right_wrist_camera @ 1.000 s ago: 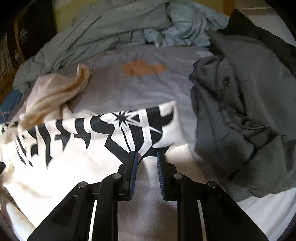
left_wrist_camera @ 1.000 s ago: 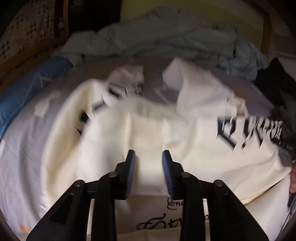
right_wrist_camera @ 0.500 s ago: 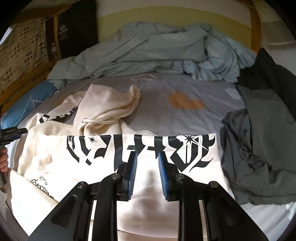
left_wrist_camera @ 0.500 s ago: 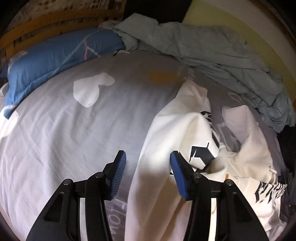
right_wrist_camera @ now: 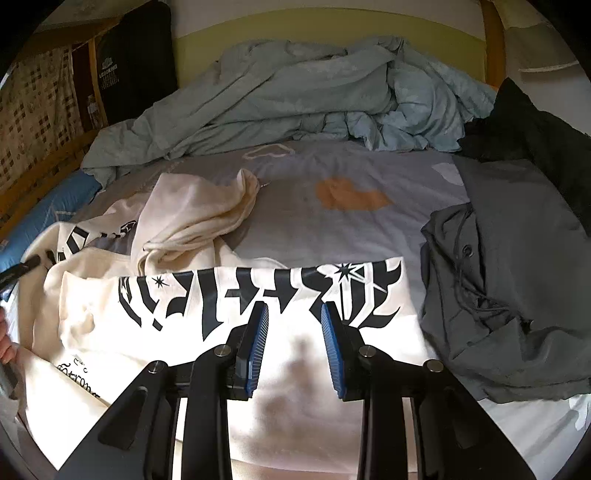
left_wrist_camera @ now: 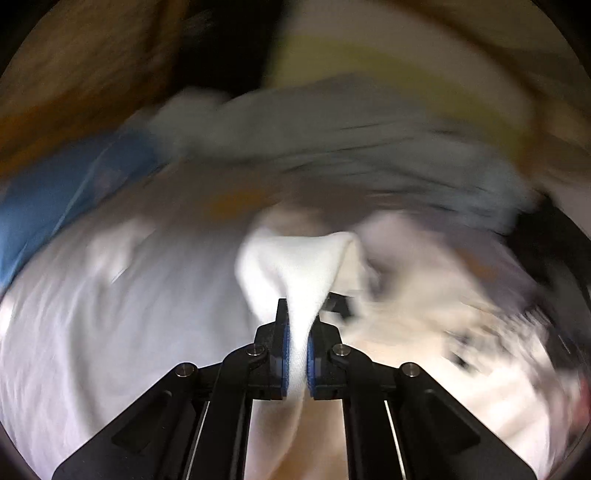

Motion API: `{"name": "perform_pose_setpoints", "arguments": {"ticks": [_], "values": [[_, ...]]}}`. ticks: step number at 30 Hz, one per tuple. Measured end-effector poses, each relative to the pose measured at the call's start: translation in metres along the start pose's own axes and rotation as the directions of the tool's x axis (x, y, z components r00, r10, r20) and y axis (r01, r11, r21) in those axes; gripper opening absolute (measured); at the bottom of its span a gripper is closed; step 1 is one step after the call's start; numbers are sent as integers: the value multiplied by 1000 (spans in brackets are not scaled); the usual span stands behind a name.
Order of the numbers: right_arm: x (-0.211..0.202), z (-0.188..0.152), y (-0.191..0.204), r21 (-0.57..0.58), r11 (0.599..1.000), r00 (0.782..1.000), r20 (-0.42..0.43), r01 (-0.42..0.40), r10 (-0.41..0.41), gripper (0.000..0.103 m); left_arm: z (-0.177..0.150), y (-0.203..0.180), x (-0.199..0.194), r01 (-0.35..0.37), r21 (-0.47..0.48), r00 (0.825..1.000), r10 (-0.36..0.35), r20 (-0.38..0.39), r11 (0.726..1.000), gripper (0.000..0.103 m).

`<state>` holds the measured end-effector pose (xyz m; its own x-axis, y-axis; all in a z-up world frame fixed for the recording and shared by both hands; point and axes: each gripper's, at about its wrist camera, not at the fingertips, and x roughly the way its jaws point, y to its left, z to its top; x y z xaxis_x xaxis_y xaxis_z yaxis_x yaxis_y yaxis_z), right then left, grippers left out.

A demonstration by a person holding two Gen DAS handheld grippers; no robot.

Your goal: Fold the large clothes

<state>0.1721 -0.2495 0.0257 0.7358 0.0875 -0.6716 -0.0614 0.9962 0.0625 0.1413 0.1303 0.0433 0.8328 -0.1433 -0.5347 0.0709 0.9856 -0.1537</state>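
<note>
Left fingers (left_wrist_camera: 295,354) now clamp hoodie (left_wrist_camera: 303,266).

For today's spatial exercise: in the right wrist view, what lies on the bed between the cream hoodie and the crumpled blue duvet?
Only bare grey bedsheet with an orange patch; nothing else separates the cream hoodie from the blue duvet.

A bed (right_wrist_camera: 332,229) with a grey sheet fills the room; a wooden frame (right_wrist_camera: 493,40) and yellow-green headboard (right_wrist_camera: 295,33) stand far. Patterned curtain (right_wrist_camera: 33,110) left. Sunlight falls near.
</note>
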Motion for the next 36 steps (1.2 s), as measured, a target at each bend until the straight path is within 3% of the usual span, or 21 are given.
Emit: {"name": "perform_pose_setpoints", "arguments": {"ticks": [2, 4, 5, 6, 8, 9, 11, 13, 15, 16, 17, 19, 21, 23, 26, 28, 30, 31, 32, 34, 36], "values": [[0, 1, -1, 3, 1000, 1000, 2, 5, -5, 32, -16, -37, -14, 121, 149, 992, -117, -36, 981, 7], [3, 0, 0, 6, 1000, 1000, -9, 7, -7, 32, -40, -71, -12, 283, 228, 953, -247, -173, 932, 10], [4, 0, 0, 7, 1000, 1000, -13, 7, -7, 32, -52, -85, -7, 337, 265, 928, -272, -253, 904, 15], [5, -1, 0, 10, 1000, 1000, -21, 7, -7, 32, -63, -98, -2, 356, 305, 915, -263, -306, 883, 18], [6, -1, 1, 9, 1000, 1000, -27, 7, -7, 32, -74, -117, 1, 303, 386, 932, -188, -309, 871, 33], [7, -1, 1, 8, 1000, 1000, -28, 7, -7, 32, -72, -119, -2, 292, 389, 939, -185, -289, 873, 38], [6, -1, 2, 6, 1000, 1000, -26, 8, -8, 32, -56, -114, -14, 314, 323, 942, -249, -227, 893, 58], [8, -2, 4, -2, 1000, 1000, -28, 9, -9, 32, -32, -95, -29, 350, 198, 935, -331, -126, 916, 74], [10, -3, 5, -4, 1000, 999, -36, 11, -11, 32, -11, -74, -33, 396, 36, 917, -394, -56, 917, 78], [12, -4, 5, -1, 1000, 999, -45, 9, -9, 32, 1, -61, -26, 405, -65, 911, -408, -52, 912, 78], [14, -4, 4, 4, 1000, 999, -52, 5, -5, 32, 11, -51, -14, 381, -143, 917, -393, -71, 914, 78], [17, -3, 2, 23, 1000, 998, -62, -8, 9, 32, 29, -35, 19, 234, -245, 950, -276, -149, 941, 77], [14, -3, 1, 32, 999, 998, -57, -15, 17, 32, 44, -19, 51, 95, -279, 967, -155, -200, 955, 77], [10, -2, 1, 29, 999, 999, -48, -24, 26, 32, 57, -8, 80, 33, -265, 967, -97, -234, 964, 77], [2, 2, 0, 29, 999, 999, -28, -33, 34, 32, 65, 10, 128, -90, -301, 927, -30, -373, 949, 75], [-2, 6, -3, 35, 999, 999, -17, -40, 40, 32, 62, 17, 154, -76, -372, 894, -103, -437, 925, 70], [-4, 8, -5, 39, 998, 999, -11, -39, 40, 32, 53, 21, 177, -74, -444, 851, -176, -496, 893, 59], [-6, 9, -7, 45, 998, 999, -7, -37, 37, 32, 49, 23, 184, -91, -477, 838, -192, -511, 874, 44], [-7, 10, -8, 51, 998, 999, -4, -36, 36, 32, 47, 23, 187, -102, -488, 838, -189, -512, 867, 29], [-9, 11, -13, 67, 997, 999, -2, -35, 36, 32, 50, 11, 177, -112, -427, 870, -120, -479, 897, 13], [-11, 13, -18, 80, 996, 999, 3, -33, 33, 32, 63, -12, 154, -92, -283, 922, -26, -386, 955, 6]]}}
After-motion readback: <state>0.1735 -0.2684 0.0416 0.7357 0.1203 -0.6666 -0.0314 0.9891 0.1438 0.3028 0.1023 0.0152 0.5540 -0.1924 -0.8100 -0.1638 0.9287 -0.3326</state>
